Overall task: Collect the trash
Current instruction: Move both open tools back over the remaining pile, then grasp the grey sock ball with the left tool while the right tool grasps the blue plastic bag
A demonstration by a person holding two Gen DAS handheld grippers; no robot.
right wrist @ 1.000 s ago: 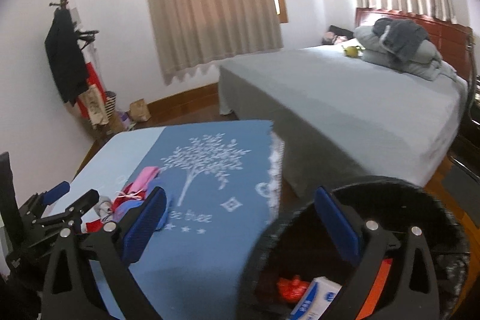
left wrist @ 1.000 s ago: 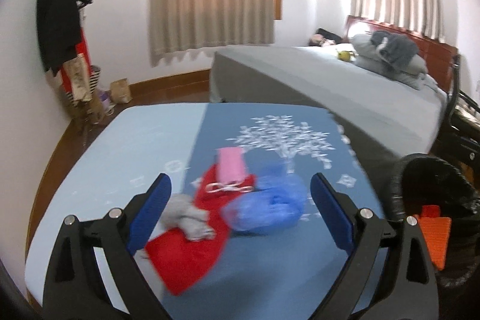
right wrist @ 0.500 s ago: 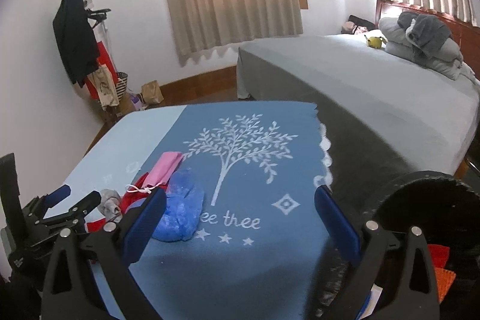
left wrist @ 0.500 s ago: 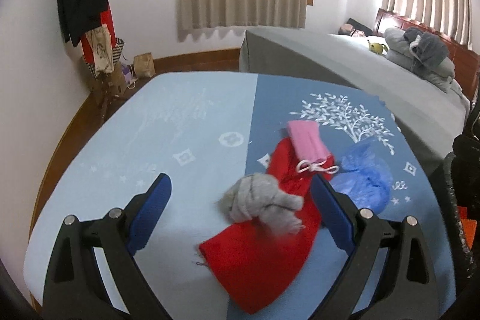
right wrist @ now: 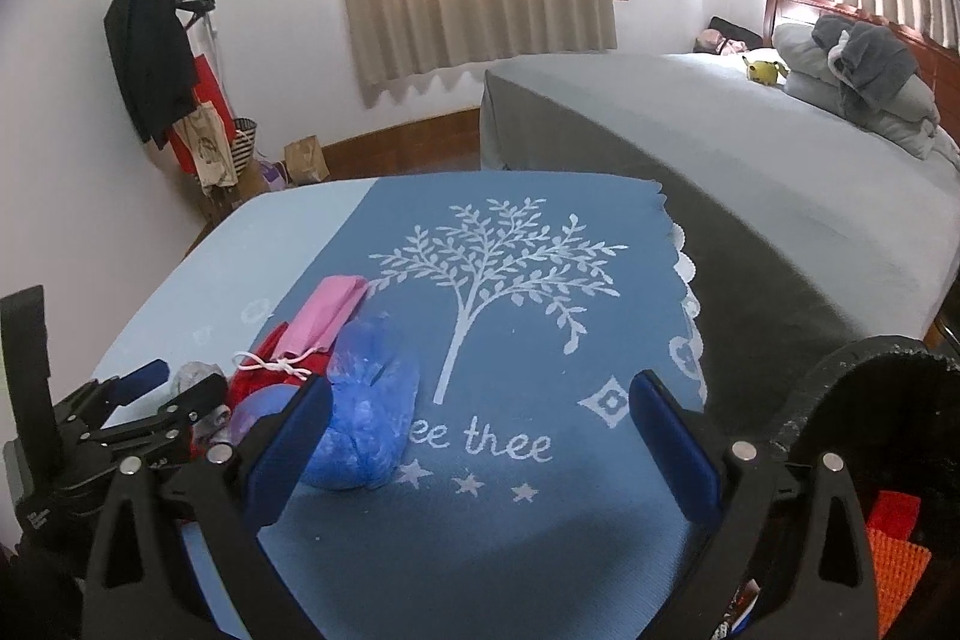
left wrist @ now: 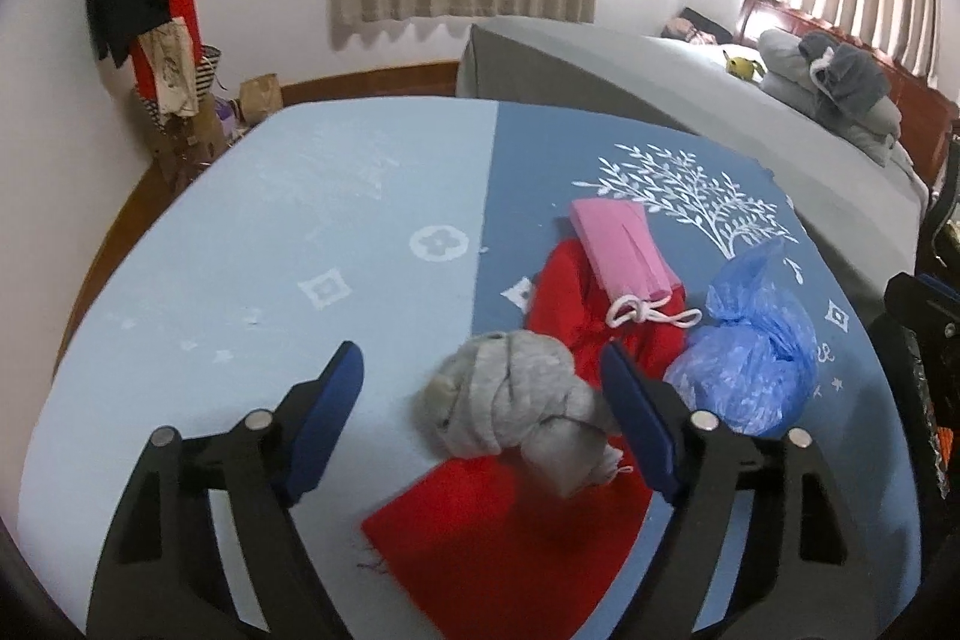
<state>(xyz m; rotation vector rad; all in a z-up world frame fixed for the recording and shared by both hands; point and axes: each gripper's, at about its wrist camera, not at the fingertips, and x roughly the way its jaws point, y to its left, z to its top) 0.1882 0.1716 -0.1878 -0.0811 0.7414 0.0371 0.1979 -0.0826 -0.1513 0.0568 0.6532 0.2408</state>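
Bench point(left wrist: 300, 220) edge curving along the left and far sides, bed point(right wrist: 720, 172) just past the far right edge, black bin point(right wrist: 852, 382) beside the right edge. Bare cloth across the light-blue left half and around the white tree print on the dark-blue half.

Trash heaped near the seam between the halves. Grey cloth wad point(left wrist: 516, 418) nearest, twisted and lumpy, resting partly on red cloth point(left wrist: 498, 526), long axis running far-left to near-right. Red cloth stretched near to far, flat at the near corner, bunched under pink mask point(left wrist: 618, 244). Pink mask folded flat, long axis near to far, white loops at its near end. Blue plastic bag point(left wrist: 750, 352) just right of these, crumpled, translucent, thin end pointing far.

Left tool point(left wrist: 480, 364) spread wide, straddling the grey cloth wad, right finger at its edge, contact unclear. Right tool point(right wrist: 483, 388) also wide apart, clamping nothing, over the lettering, blue plastic bag beside its left finger.
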